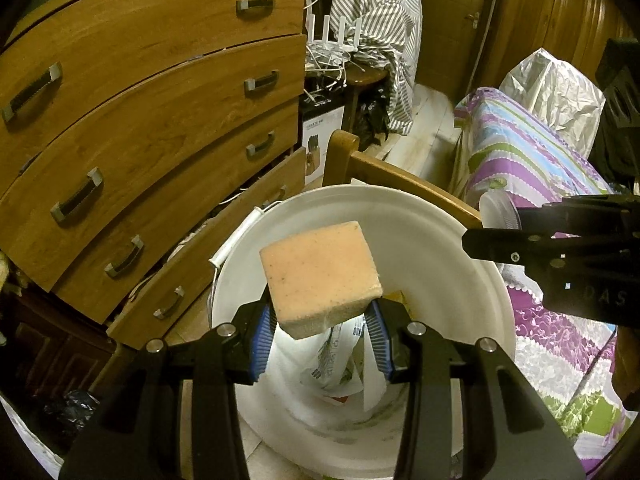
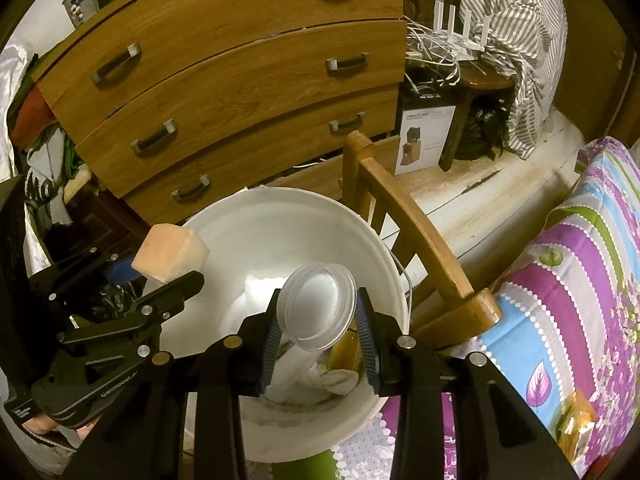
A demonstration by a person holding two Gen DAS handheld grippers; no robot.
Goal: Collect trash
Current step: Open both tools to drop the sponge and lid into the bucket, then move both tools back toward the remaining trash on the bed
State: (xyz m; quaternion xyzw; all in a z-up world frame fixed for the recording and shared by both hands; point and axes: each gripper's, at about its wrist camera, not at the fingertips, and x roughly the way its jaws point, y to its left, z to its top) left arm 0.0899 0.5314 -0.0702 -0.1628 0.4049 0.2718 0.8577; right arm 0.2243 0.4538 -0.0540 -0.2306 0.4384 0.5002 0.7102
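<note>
My left gripper (image 1: 320, 336) is shut on a pale orange sponge (image 1: 320, 276) and holds it over the mouth of a white bucket (image 1: 440, 232). Paper and wrappers (image 1: 340, 364) lie at the bucket's bottom. The right gripper (image 2: 318, 338) is shut on a clear plastic lid (image 2: 320, 306), also over the white bucket (image 2: 248, 220). In the right wrist view the left gripper (image 2: 160, 280) with the sponge (image 2: 170, 252) hangs at the bucket's left rim. In the left wrist view the right gripper's fingers (image 1: 520, 246) and the lid (image 1: 500, 210) reach in from the right.
A wooden chest of drawers (image 1: 152, 128) stands close behind the bucket, its lowest drawer pulled out. A wooden chair back (image 2: 416, 236) runs along the bucket's right side. A flowered, striped cloth (image 2: 580, 280) covers the surface to the right. Striped fabric, cables and a box lie further back.
</note>
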